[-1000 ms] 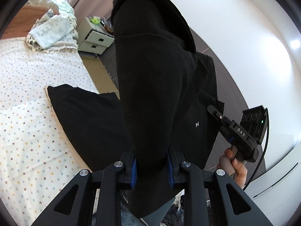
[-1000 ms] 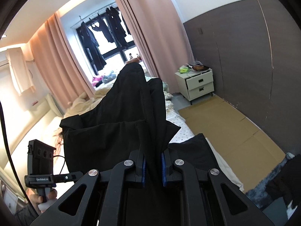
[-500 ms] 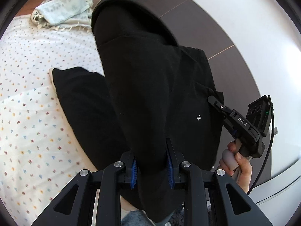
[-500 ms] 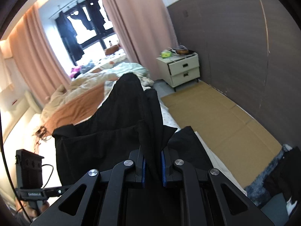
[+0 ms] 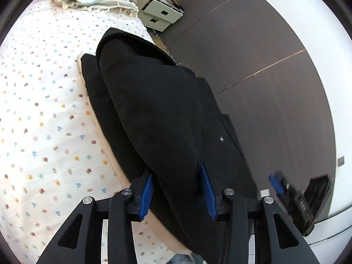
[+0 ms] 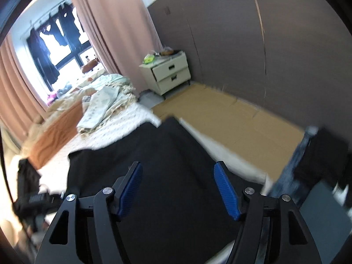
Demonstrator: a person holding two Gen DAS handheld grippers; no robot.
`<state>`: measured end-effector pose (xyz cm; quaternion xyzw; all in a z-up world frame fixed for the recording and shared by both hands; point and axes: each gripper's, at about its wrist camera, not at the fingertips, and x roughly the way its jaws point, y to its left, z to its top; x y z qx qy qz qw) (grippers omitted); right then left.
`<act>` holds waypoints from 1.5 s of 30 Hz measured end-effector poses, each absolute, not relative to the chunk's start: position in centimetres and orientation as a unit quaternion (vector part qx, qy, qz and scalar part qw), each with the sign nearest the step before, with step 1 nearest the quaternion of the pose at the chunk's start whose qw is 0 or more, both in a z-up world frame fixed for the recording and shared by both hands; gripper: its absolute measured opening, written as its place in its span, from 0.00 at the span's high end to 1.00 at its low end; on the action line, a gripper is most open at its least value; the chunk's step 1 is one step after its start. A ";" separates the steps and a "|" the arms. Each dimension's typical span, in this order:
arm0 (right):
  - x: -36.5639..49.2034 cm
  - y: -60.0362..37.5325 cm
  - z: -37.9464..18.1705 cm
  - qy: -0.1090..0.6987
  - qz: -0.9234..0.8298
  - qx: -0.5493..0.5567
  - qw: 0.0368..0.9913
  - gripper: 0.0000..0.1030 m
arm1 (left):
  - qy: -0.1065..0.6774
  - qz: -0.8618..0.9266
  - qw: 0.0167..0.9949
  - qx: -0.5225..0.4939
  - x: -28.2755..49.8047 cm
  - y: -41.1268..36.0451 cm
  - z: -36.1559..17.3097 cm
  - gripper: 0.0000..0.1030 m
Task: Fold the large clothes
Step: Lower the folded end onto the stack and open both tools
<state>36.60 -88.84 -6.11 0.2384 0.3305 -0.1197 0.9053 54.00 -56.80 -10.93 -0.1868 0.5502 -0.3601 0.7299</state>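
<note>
The right claw (image 6: 178, 189) stands spread wide, its blue pads (image 6: 129, 189) clear of the black garment (image 6: 158, 158) that lies beneath and between them; its jaws have just been opening, and no cloth is pinched. The left claw (image 5: 178, 193) has also just been opening: the garment's folded edge (image 5: 158, 114) runs between its pads, which seem to flank the cloth loosely rather than press it, so the grip looks let go. The garment is draped along the near edge of the bed (image 5: 44, 110), doubled over on itself, with part of it hanging over the mattress side toward the floor. Further off, a pale crumpled blanket (image 6: 105, 103) sits up the bed, a white nightstand (image 6: 169, 74) stands by the dark wall, and cardboard sheets (image 6: 224, 118) cover the floor. The step in hand appears to be laying the fold down and releasing it. To do it well, both claws should back straight away along the cloth without snagging the top layer, so the doubled edges stay aligned. The overhanging part may drag the fold off the bed, so it likely needs shifting inward before the next fold.
</note>
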 end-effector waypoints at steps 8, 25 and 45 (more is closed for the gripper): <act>30.1 -89.3 -11.8 0.326 -0.084 0.345 0.876 0.35 | 0.521 -0.373 0.753 -0.152 53.4 -55.4 -9.5 0.59; 34.1 -89.5 -15.6 0.317 -0.047 0.440 0.839 0.79 | 0.535 -0.381 0.737 -0.157 53.5 -57.0 -10.6 0.59; 36.3 -90.8 -14.4 0.331 -0.121 0.382 0.854 0.67 | 0.503 -0.365 0.776 -0.104 54.8 -58.5 -8.8 0.58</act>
